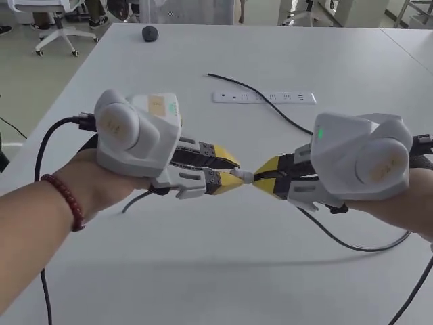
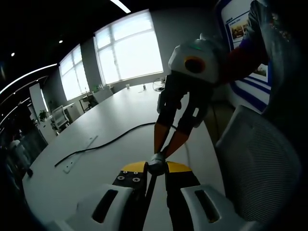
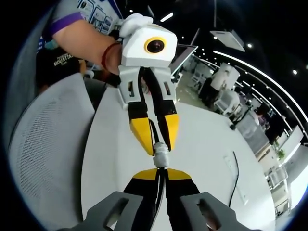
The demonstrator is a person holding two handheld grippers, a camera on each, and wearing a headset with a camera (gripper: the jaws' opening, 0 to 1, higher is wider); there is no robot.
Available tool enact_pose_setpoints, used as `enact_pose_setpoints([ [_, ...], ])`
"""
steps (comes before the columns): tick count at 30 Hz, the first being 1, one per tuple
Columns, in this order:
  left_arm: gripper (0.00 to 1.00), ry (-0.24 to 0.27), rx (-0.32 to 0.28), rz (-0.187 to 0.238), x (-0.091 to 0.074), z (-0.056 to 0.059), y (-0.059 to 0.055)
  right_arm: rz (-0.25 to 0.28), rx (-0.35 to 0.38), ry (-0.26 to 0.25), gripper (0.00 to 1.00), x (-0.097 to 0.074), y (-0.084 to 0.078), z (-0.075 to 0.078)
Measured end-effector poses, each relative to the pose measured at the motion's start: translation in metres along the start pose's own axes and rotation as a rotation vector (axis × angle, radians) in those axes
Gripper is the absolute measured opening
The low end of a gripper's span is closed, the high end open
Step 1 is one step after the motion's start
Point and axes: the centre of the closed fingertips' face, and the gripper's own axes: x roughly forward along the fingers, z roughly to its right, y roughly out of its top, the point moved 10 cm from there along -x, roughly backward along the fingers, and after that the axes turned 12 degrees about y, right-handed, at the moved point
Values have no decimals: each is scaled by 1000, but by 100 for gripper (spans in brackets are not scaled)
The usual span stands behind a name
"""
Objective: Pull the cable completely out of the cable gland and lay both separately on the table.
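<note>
Two grippers meet tip to tip above the table [image 1: 203,271], with one gland and one cable between them. The left gripper [image 1: 229,177] has its jaws closed on the white gland [image 1: 243,177], which pokes out past its yellow tips. The right gripper [image 1: 265,181] is clamped on the black cable [image 3: 161,186] just behind the gland, and the cable runs back between its jaws. One power strip [image 1: 264,97] lies farther off on the table.

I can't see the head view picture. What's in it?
Two hand-held grippers meet tip to tip above a white table: the left gripper and right gripper each close their fingers on one end of a small white cable gland. Behind them lie a white power strip and a black cord.
</note>
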Motion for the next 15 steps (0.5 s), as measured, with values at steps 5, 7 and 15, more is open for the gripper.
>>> enact_pose_setpoints([
  [5, 15, 0, -1, 1, 0, 0, -1, -9, -9, 2, 0, 0, 0, 0],
  [7, 15, -1, -3, 3, 0, 0, -1, -11, -14, 4, 0, -1, 0, 0],
  [15, 15, 5, -2, 3, -2, -1, -1, -21, -22, -4, 0, -3, -1, 1],
])
